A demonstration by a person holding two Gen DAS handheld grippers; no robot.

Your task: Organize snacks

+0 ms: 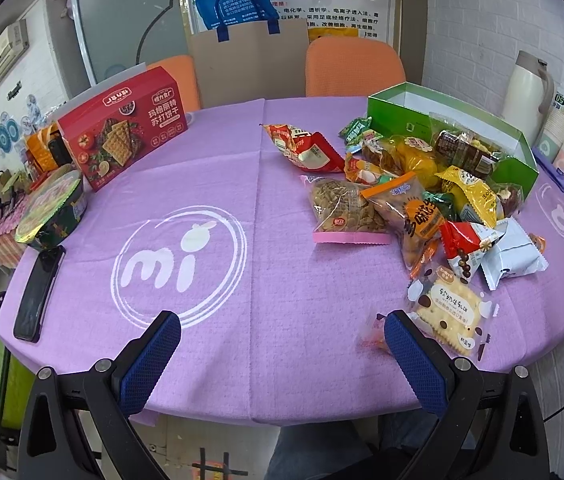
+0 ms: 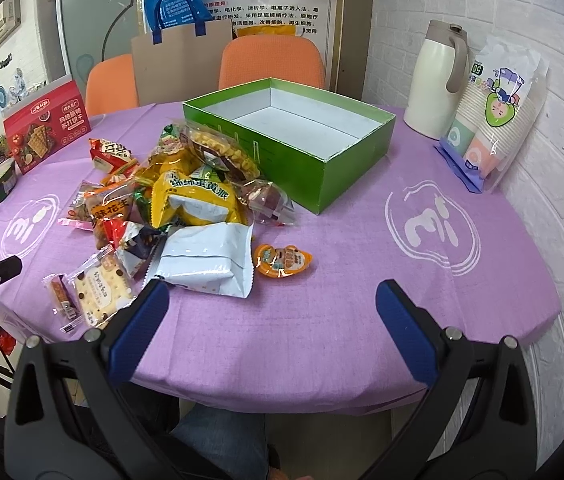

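Table (image 2: 341, 320), purple cloth: snack heap (image 2: 170, 196) beside empty green box (image 2: 345, 160). Left tool (image 1: 282, 332), right tool (image 2: 272, 300): both spread, holding nothing.

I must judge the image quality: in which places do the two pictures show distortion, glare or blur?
Left wrist view: fisheye bends the purple tablecloth edge into a curve; corners are black; glare on the foil-lidded bowl. Right wrist view: the brick wall lines bow; the green box is sharp, while the right hand-held gripper looks slightly soft.
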